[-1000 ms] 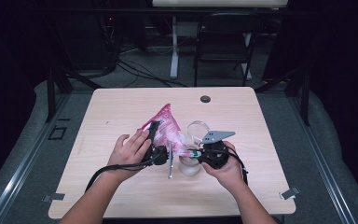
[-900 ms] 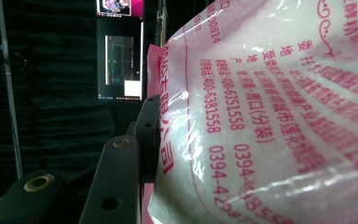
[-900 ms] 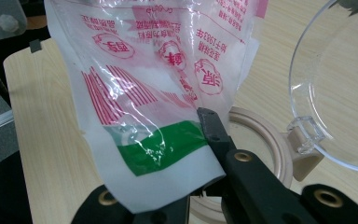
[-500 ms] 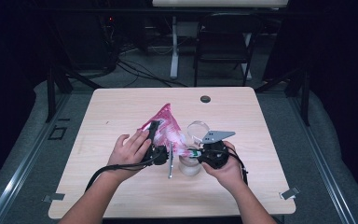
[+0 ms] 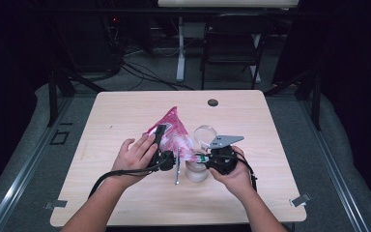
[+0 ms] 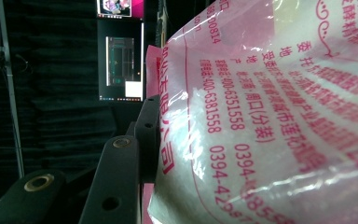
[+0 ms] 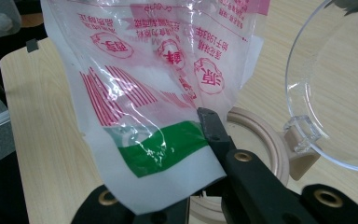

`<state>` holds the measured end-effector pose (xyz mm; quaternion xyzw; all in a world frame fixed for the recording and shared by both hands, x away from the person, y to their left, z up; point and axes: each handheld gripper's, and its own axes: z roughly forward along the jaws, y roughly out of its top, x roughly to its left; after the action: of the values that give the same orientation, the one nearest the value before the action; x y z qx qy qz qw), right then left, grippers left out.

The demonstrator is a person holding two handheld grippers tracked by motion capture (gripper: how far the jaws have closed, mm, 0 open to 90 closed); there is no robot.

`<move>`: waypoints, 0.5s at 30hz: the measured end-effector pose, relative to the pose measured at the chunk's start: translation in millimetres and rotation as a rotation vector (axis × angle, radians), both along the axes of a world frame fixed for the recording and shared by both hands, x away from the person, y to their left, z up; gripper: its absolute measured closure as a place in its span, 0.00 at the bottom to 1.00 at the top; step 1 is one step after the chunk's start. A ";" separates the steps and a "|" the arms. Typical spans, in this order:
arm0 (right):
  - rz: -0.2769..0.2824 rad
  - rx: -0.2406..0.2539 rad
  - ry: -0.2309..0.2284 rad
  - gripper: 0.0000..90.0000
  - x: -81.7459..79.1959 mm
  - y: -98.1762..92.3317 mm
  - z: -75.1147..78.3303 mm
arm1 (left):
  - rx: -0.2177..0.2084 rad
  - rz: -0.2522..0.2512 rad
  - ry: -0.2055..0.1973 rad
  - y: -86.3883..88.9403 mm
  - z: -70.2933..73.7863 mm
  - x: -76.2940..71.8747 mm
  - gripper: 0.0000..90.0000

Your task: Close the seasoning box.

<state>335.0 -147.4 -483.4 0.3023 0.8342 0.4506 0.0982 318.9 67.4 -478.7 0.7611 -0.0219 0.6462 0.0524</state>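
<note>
My left tool grips the pink-printed clear plastic bag; my right tool pinches its lower corner above the wooden-rimmed glass jar. A slipped corner risks spilling powder beside it.

The plastic bag is clear with pink and red writing and a green patch near one corner. White powder sits inside it. It stands tilted, its pointed top up, over the clear jar. The jar's round see-through lid is flipped open.
</note>
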 end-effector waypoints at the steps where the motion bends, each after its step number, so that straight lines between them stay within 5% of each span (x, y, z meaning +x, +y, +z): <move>1: -0.003 0.001 0.000 1.00 -0.1 0.1 -0.2 | 0.000 0.000 0.000 -0.1 0.1 0.1 0.70; 15: -0.008 -0.004 -0.002 1.00 0.4 -0.2 -1.0 | 0.012 -0.009 -0.010 -2.0 0.8 0.5 0.70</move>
<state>335.3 -147.6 -484.4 0.3048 0.8339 0.4488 0.1014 319.4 65.5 -477.9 0.7579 -0.0295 0.6498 0.0506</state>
